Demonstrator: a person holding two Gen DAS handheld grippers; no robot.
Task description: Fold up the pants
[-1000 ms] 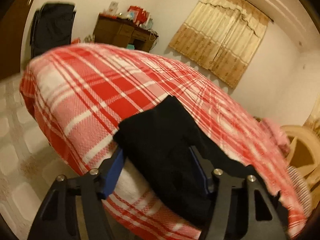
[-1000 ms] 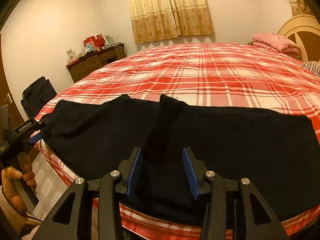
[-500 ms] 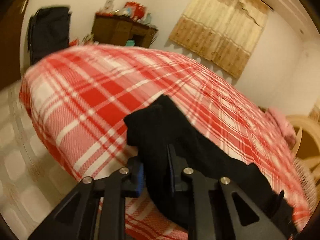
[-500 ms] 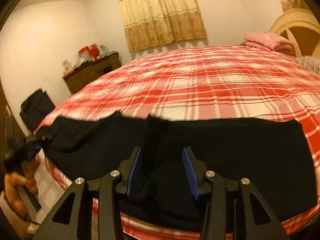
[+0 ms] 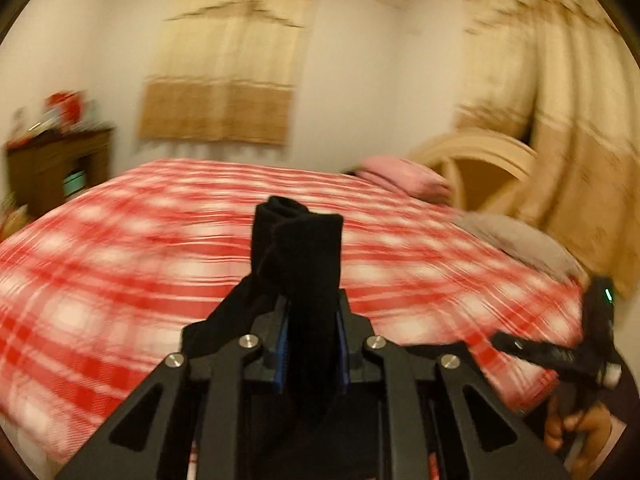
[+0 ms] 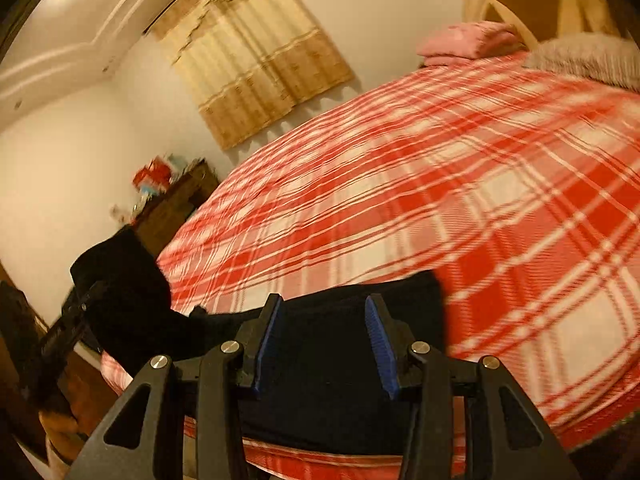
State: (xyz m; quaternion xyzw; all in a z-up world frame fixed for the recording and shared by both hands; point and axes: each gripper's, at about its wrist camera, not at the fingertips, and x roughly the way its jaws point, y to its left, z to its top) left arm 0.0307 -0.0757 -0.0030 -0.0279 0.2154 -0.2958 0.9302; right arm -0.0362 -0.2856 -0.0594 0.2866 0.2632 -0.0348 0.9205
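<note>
A bunched end of the black fabric pants (image 5: 298, 248) is clamped upright between the narrowed blue pads of the left gripper (image 5: 311, 344), raised over the red-and-white plaid bedspread (image 5: 120, 264). The right gripper (image 6: 322, 346) is held partly spread with dark cloth between its pads; whether it is gripped cannot be told.

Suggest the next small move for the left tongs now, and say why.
Probably carry the pinched end across toward the right tongs and lay it down there. The left tongs are clamped on a bunch of the black pants raised above the plaid bedspread, while the rest lies flat at the bed's near edge.
</note>
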